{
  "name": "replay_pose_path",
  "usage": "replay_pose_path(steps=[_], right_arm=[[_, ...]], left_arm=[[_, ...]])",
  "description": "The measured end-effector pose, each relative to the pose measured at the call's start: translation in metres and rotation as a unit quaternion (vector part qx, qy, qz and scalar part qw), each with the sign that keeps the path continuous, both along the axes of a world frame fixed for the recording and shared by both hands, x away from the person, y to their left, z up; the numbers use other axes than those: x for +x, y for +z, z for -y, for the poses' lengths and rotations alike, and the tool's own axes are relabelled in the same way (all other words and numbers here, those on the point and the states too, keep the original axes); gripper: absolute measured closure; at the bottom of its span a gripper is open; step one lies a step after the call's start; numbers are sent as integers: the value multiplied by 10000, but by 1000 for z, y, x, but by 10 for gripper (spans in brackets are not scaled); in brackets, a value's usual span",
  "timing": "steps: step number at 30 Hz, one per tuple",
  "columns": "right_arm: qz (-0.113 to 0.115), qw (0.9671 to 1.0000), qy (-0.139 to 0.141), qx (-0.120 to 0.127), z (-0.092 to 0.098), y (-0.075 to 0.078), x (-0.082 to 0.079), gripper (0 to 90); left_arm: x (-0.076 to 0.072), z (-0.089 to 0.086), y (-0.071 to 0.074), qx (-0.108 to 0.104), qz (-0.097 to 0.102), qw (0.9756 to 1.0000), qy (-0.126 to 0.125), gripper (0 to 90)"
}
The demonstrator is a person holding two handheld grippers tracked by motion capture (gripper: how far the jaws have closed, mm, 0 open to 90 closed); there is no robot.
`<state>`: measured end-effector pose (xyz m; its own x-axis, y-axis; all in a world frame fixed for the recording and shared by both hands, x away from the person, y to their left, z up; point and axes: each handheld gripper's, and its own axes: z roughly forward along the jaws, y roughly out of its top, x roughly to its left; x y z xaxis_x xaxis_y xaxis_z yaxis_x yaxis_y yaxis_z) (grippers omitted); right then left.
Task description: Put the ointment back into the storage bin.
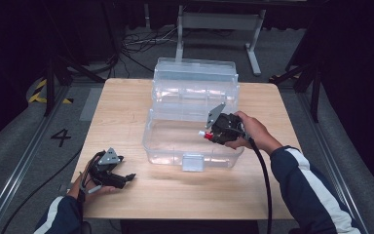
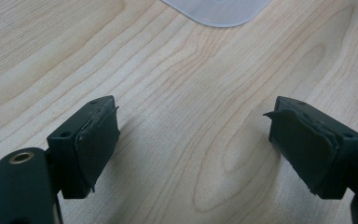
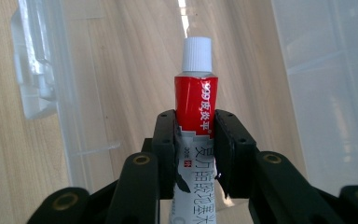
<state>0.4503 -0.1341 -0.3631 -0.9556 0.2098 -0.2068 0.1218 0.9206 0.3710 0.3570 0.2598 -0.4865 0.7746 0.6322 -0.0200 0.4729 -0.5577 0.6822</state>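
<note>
A red and white tube (image 3: 196, 100) with a white cap sits clamped between the jaws of my right gripper (image 3: 195, 122), which is shut on it. From above, that gripper (image 1: 209, 134) hangs over the right part of a clear plastic box (image 1: 170, 146), and the tube's (image 1: 205, 134) cap points left into it. The box's hinged lid (image 1: 195, 80) stands open at the back. My left gripper (image 1: 129, 177) rests low near the table's front left, open, with bare wood between its pads (image 2: 98, 140).
The wooden table (image 1: 126, 107) has free surface to the left of the box and along the front edge. A rounded corner of the clear box (image 2: 216, 11) lies ahead of the left gripper. Cables and a metal stand are on the floor behind the table.
</note>
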Motion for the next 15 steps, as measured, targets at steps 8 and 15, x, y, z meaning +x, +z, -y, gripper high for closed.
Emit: replay_pose_path(steps=[8,15], right_arm=[[-169,9994,78,-288,-5,-11,5,714],[-324,9980,191,-506,-11,-19,8,714]], left_arm=[[0,0,0,0,0,10000,1,161],[0,0,0,0,-1,10000,0,161]])
